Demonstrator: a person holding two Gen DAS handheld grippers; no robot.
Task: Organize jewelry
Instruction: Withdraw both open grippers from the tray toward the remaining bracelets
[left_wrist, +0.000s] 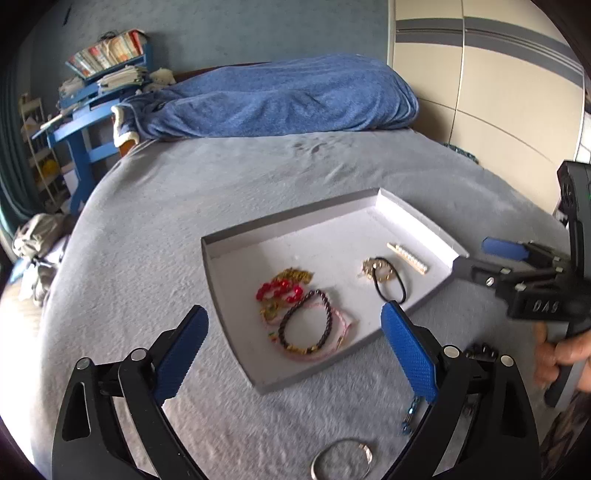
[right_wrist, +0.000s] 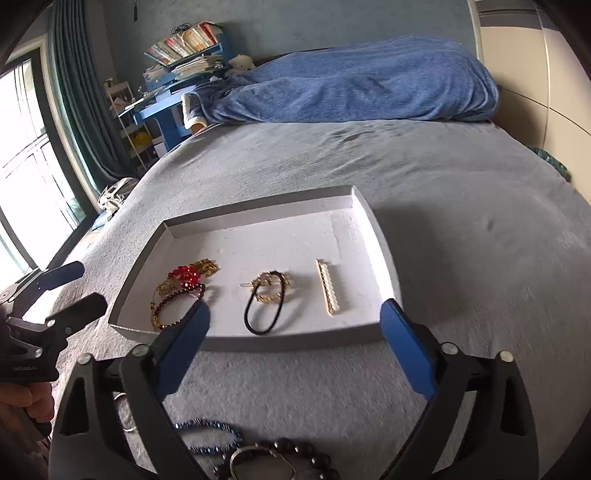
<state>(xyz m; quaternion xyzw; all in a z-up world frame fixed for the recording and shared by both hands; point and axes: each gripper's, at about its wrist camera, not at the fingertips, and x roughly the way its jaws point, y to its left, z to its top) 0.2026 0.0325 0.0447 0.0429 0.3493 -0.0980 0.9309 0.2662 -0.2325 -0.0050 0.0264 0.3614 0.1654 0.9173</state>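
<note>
Your right gripper (right_wrist: 295, 347) hangs released and empty above the tray (right_wrist: 236, 341); the blue bead bracelet (right_wrist: 208, 435) lies loose on the bedspread (right_wrist: 461, 258) below it, nearer you (long axis crosswise), closer than your left gripper (left_wrist: 293, 350), equally released.

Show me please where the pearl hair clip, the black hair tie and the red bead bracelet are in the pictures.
pearl hair clip (right_wrist: 328, 289): right wrist view, middle of its pearl row.
black hair tie (right_wrist: 264, 316): right wrist view, right side of the loop.
red bead bracelet (left_wrist: 279, 289): left wrist view, its red beads.
</note>
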